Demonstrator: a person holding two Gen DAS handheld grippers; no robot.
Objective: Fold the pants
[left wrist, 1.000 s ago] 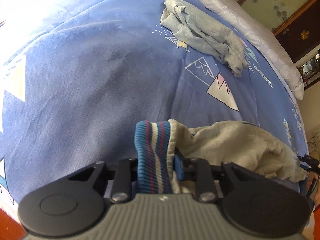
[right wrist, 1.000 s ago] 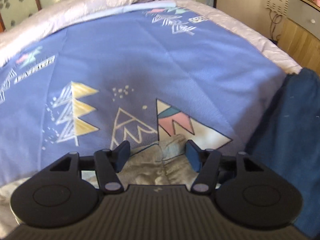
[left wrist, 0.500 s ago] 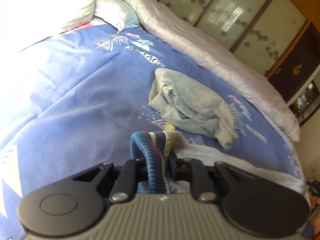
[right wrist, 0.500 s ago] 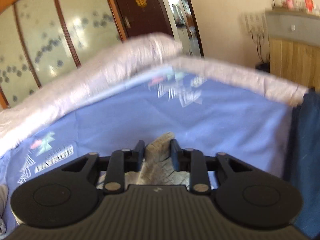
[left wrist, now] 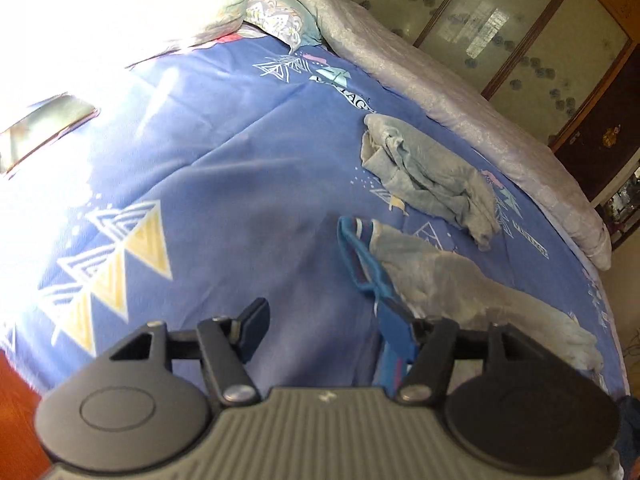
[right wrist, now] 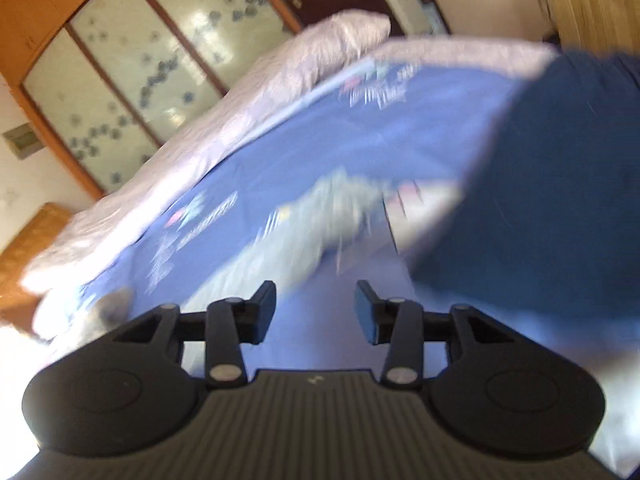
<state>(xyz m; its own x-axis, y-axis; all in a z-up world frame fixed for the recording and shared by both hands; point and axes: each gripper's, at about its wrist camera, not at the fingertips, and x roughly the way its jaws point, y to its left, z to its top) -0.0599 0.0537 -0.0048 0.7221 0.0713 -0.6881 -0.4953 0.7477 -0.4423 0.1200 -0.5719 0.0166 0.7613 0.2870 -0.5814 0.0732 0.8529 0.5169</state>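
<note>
On the bed (left wrist: 240, 184), the pants (left wrist: 460, 280) lie toward its near edge, a crumpled garment (left wrist: 428, 180) behind them near the far edge.

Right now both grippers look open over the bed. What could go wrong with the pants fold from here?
1. The left gripper, whose jaws have just been opening, is clear of the pants, but the striped waistband lies twisted, so the fold may set crooked.
2. A second crumpled grey garment lies close beyond the pants; a regrasp could snag it.
3. The right gripper holds nothing and its view is blurred, so the far end's lie cannot be checked.
</note>
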